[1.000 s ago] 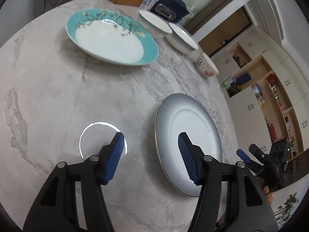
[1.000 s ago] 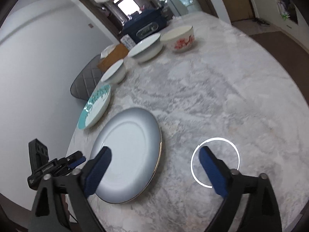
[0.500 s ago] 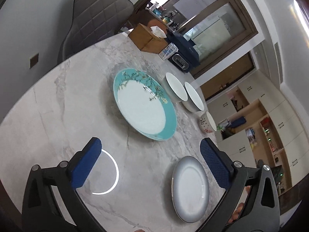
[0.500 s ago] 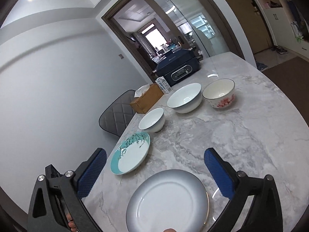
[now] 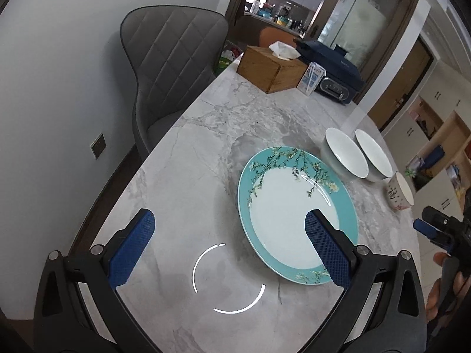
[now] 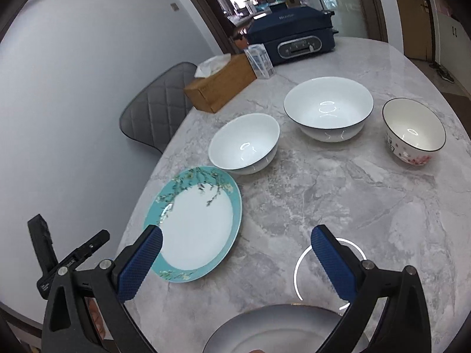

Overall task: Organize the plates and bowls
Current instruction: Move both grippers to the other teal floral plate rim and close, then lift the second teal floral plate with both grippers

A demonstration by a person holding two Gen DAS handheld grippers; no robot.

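A teal plate with a flower branch pattern (image 5: 297, 214) (image 6: 197, 226) lies flat on the marble table (image 5: 206, 135). My left gripper (image 5: 229, 220) hangs open above the table, its right finger over the plate's near part and nothing between the pads. My right gripper (image 6: 235, 235) is also open and empty, its left finger over the teal plate's near rim. A grey plate (image 6: 279, 329) lies just under it at the bottom edge. Behind stand a small white bowl (image 6: 244, 144), a large white bowl (image 6: 328, 108) and a floral bowl (image 6: 413, 132).
A wooden tissue box (image 6: 217, 85), a small clear packet (image 6: 260, 60) and a dark blue appliance (image 6: 291, 38) stand at the far end of the table. A grey padded chair (image 5: 173, 67) stands at the table's left side by the wall. A hand shows at the right edge (image 5: 441, 288).
The left jaws opened wide. Both grippers drew back from the grey plate and tilted up; the teal plate now sits by both, and the grey plate has left the left wrist view.
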